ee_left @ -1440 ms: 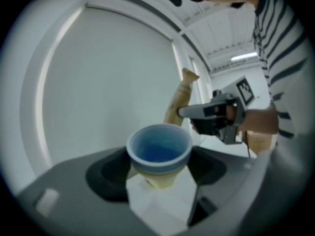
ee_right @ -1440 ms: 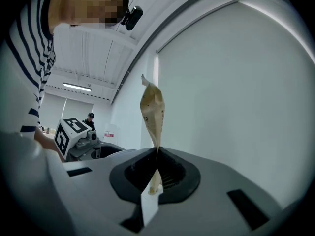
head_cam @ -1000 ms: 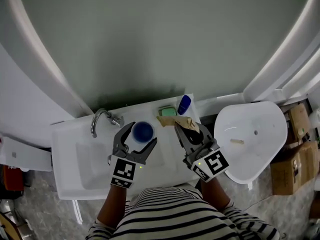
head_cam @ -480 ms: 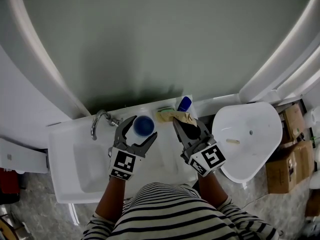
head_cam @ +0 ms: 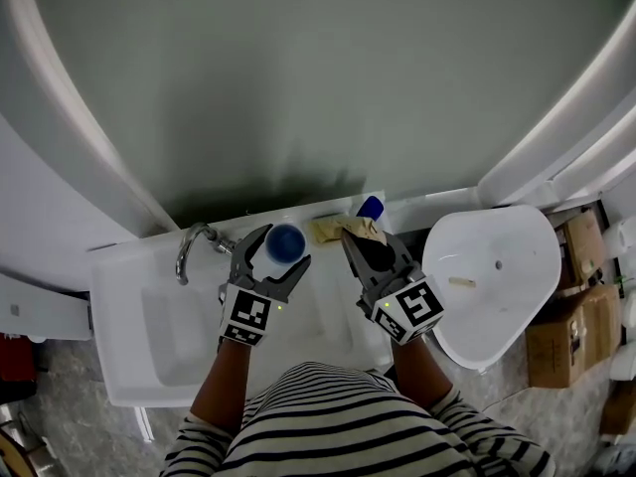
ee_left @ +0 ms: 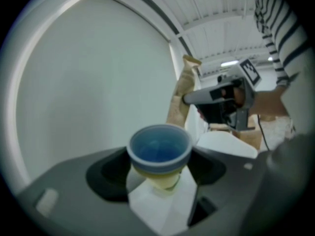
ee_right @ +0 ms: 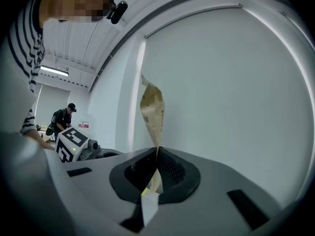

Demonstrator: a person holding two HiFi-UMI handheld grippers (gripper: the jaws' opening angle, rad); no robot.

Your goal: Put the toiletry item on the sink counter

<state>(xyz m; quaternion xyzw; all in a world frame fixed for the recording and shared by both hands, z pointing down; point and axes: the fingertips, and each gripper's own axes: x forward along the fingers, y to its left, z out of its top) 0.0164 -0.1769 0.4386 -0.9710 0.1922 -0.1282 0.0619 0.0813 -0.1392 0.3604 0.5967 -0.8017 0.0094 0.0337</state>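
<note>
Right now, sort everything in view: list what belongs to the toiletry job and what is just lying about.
Job:
- blue cup, gripped in the left gripper's jaws
- brown paper packet, pinched by the right gripper
- sink counter

Lying about:
- faucet
- blue bottle
- white basin
- cardboard boxes

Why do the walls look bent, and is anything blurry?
Head view: wide lens bows the white frames; dark shadow above the sink counter. Left gripper view: soft throughout, even the blue cup. Right gripper view: black corners; paper packet fairly sharp.
</note>
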